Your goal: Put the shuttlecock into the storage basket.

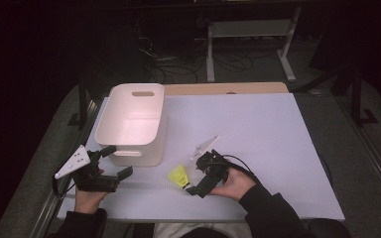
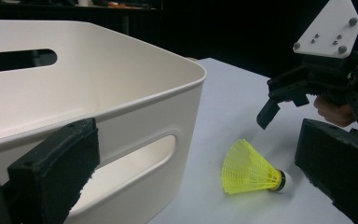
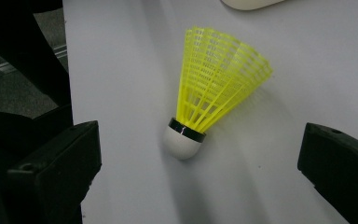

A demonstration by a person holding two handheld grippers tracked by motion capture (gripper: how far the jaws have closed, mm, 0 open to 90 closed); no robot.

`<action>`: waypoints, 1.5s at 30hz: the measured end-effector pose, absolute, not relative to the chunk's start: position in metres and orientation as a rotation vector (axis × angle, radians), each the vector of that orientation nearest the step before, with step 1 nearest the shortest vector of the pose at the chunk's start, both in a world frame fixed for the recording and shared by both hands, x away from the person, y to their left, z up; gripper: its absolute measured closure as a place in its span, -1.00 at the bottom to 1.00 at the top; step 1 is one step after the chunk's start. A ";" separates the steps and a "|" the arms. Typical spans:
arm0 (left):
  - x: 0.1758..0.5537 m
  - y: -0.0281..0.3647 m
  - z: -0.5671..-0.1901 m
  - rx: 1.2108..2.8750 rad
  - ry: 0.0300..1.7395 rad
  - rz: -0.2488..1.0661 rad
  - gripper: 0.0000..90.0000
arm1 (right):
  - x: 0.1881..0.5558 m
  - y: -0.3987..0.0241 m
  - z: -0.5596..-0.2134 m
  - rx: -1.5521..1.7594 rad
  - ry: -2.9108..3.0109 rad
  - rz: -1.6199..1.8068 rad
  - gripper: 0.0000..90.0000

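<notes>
A yellow plastic shuttlecock (image 1: 178,176) with a white cork tip lies on its side on the white table (image 1: 258,134), near the front edge. My right gripper (image 1: 194,176) is open just right of it, and its jaws stand wide on either side of the shuttlecock (image 3: 209,102) without touching it. My left gripper (image 1: 118,161) is open at the front left, against the near wall of a white plastic bin (image 1: 134,121). From the left gripper (image 2: 191,186), the bin (image 2: 98,93) is at the left, with the shuttlecock (image 2: 249,170) and the right gripper (image 2: 284,100) beyond.
The bin has oval handle slots and nothing shows inside it. A wooden strip (image 1: 228,88) runs along the table's far edge. Dark floor with cables and a white frame (image 1: 250,29) lies beyond. Bare table stretches to the right (image 1: 287,163).
</notes>
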State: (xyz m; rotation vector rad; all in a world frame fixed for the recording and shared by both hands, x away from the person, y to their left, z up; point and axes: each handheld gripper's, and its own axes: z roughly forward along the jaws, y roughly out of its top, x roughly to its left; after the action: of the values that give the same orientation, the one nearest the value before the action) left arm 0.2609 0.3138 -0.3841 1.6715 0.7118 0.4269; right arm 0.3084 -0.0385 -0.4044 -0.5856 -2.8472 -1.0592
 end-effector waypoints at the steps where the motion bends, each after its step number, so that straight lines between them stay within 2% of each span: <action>1: 0.261 0.314 -0.384 1.671 0.712 0.427 -1.00 | 0.309 -0.038 -0.405 -0.588 -2.847 -1.055 -1.00; 32: 0.260 0.314 -0.384 1.666 0.710 0.424 -1.00 | 0.310 -0.016 -0.420 -0.743 -2.821 -0.842 -1.00; 41: 0.260 0.314 -0.384 1.666 0.709 0.422 -1.00 | 0.312 -0.014 -0.420 -0.810 -2.768 -0.810 -0.72; 45: 0.260 0.314 -0.384 1.666 0.709 0.422 -1.00 | 0.312 -0.014 -0.421 -0.815 -2.775 -0.800 -0.67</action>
State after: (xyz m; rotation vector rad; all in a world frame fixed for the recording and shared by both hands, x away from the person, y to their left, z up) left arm 0.2605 0.3140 -0.3839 1.6664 0.7087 0.4217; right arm 0.3120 -0.0136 -0.4210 -0.8149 -2.7749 -0.8004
